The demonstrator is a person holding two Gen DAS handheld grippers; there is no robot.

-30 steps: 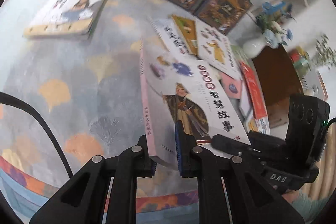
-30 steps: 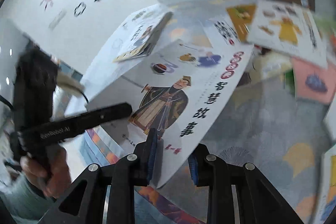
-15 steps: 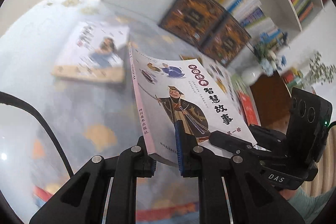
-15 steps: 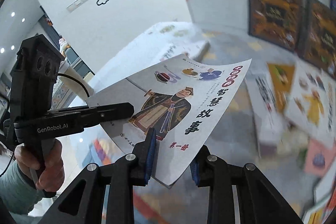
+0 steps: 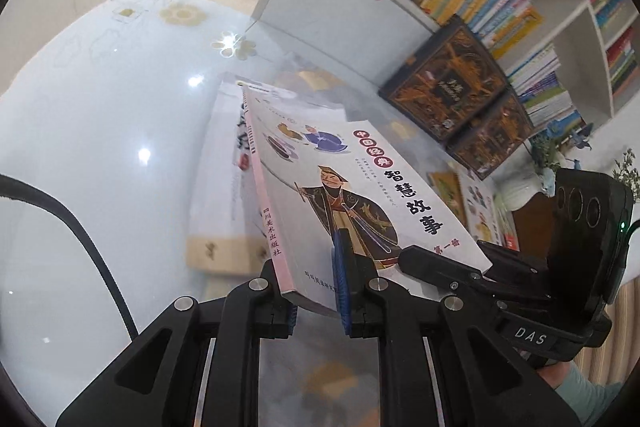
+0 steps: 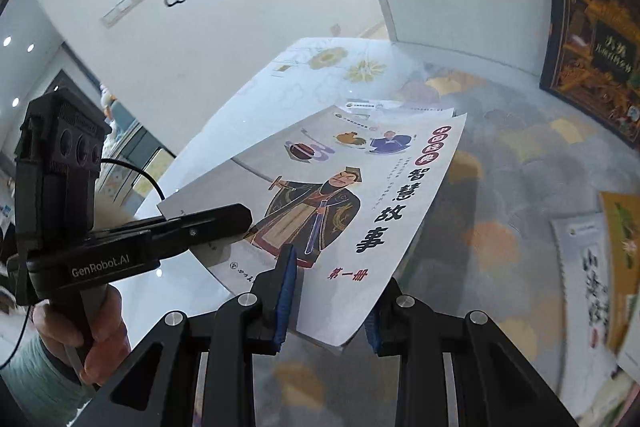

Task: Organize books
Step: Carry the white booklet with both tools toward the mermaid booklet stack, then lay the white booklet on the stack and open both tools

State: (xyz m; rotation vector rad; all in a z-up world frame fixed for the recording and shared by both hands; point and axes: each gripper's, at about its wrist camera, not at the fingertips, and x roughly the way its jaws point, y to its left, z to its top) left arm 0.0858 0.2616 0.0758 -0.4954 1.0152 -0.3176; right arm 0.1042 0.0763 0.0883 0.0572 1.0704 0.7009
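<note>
Along the back of the room, a white bookcase [image 5: 532,7] packed w/ upright books fills the upper right of the left wrist view; two dark, gold-patterned boxed sets [image 5: 460,83] lean against its base. Below spreads a pale carpet [image 6: 528,163] w/ faded orange and yellow leaf shapes, and next to it a glossy white floor [image 5: 100,115] w/ light spots. In the right wrist view a white wall [image 6: 192,11] carries a sun, clouds and "Life is Sweet" lettering. Above the carpet, off the floor, sits the task's thing: a white paperback [image 6: 360,195] w/ a robed cartoon figure and Chinese title, pink spine [image 5: 264,203], tilted, near edge low. Right under and behind it lies a stack of similar books [image 5: 224,187], blurred; more loose books [image 6: 600,267] lie at the right edge of the right wrist view. Left gripper [image 5: 316,291] is pinching the paperback at its near spine corner, blue pad flat on the cover. Right gripper [image 6: 328,311] clamps the near open-edge corner, pads each side of the pages. A hand [image 6: 96,327] w/ a grey-green sleeve grips the left tool's handle.
</note>
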